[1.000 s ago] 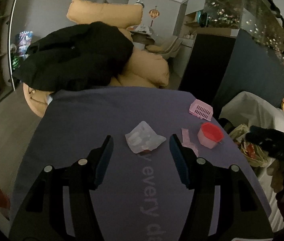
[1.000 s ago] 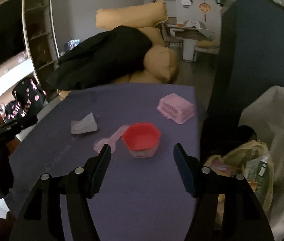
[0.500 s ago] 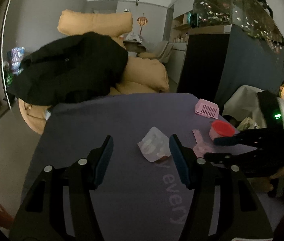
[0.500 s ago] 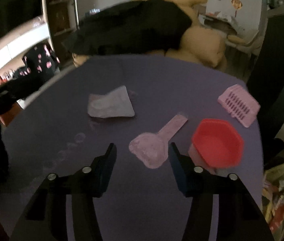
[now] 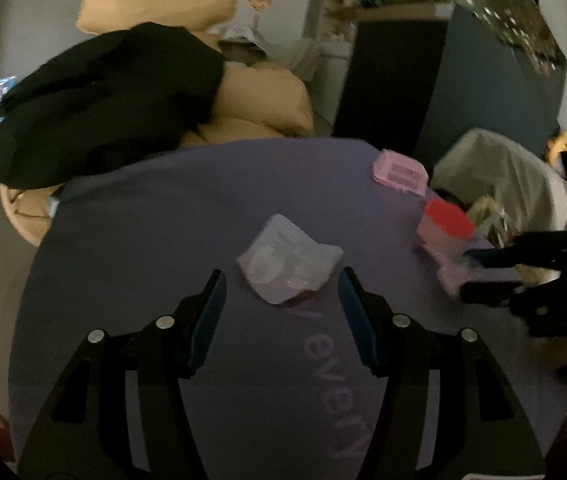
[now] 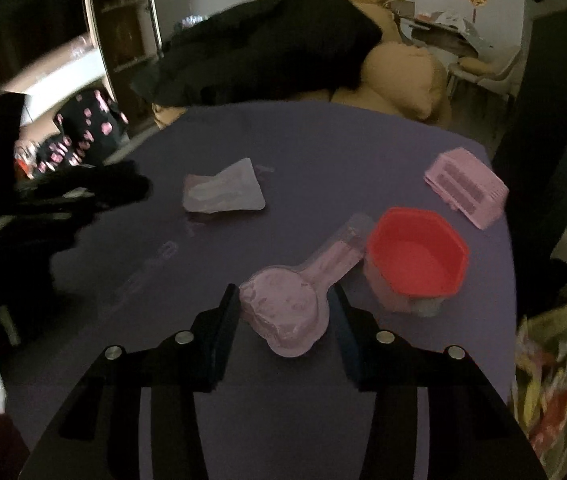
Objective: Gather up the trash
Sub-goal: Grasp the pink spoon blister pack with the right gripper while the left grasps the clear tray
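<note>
Jaws of my right gripper [image 6: 285,304] stand apart, straddling the pink scoop-shaped wrapper [image 6: 293,304] lying flat beside the red-lidded cup [image 6: 415,256]. I judge a low, centred pinch best. Left gripper [image 5: 281,294] stands apart near the crumpled wrapper [image 5: 289,262].

Cup [image 6: 417,258] btwn scoop [image 6: 287,308] & basket [image 6: 467,188]
</note>
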Demonstrator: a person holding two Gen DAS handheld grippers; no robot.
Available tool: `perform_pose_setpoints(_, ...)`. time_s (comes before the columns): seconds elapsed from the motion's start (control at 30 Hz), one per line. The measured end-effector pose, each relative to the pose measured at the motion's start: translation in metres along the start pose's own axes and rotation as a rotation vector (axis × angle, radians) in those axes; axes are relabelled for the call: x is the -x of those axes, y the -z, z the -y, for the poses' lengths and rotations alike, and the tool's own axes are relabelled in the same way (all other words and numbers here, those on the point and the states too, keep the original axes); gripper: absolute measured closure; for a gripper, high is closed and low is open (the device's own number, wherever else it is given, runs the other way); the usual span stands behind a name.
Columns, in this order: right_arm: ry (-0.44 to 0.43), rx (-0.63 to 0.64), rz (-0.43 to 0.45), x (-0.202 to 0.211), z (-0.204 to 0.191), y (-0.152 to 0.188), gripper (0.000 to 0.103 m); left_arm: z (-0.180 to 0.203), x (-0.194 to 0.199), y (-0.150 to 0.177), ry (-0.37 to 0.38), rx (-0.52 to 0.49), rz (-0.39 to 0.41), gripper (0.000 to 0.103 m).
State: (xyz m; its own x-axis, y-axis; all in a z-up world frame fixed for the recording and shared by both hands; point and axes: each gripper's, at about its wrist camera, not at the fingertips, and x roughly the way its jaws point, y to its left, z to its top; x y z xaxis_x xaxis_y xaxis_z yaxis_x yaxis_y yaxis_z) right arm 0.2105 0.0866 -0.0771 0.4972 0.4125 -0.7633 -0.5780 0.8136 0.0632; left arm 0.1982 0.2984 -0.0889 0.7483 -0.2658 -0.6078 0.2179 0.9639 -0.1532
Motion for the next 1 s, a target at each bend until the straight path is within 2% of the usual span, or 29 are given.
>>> perform_pose_setpoints(0.07, 0.007, -0.03, 0.028, 0.017, 0.008, 0.01, 0.06, -0.001, -0.009, -0.004, 0.004, -0.006, -0.026, 0.048)
perform_pose_setpoints(0.2, 0.038, -0.057, 0.077, 0.04, 0.016, 0.021, 0.06, -0.012, -0.032, -0.01, -0.014, 0.049, -0.104, 0.048)
perform_pose_setpoints(0.37, 0.041, -0.086, 0.108, 0.053, 0.028, 0.022, 0.06, -0.016, -0.054, -0.015, -0.045, 0.084, -0.173, 0.056)
perform_pose_setpoints(0.47, 0.044, -0.088, 0.122, 0.059, 0.03, 0.022, 0.06, -0.013, -0.064, -0.017, -0.061, 0.074, -0.212, 0.071)
perform_pose_setpoints(0.53, 0.041, -0.088, 0.129, 0.062, 0.031, 0.021, 0.06, -0.012, -0.068, -0.018, -0.08, 0.068, -0.229, 0.09)
perform_pose_setpoints(0.63, 0.046, -0.082, 0.144, 0.068, 0.029, 0.021, 0.06, -0.008, -0.067, -0.019, -0.091, 0.064, -0.218, 0.099)
perform_pose_setpoints(0.73, 0.046, -0.071, 0.164, 0.075, 0.029, 0.018, 0.06, -0.001, -0.057, -0.023, -0.09, 0.06, -0.191, 0.101)
perform_pose_setpoints(1.0, 0.077, 0.008, 0.251, 0.114, 0.028, 0.002, 0.06, 0.051, 0.012, -0.066, -0.093, -0.047, -0.014, 0.102)
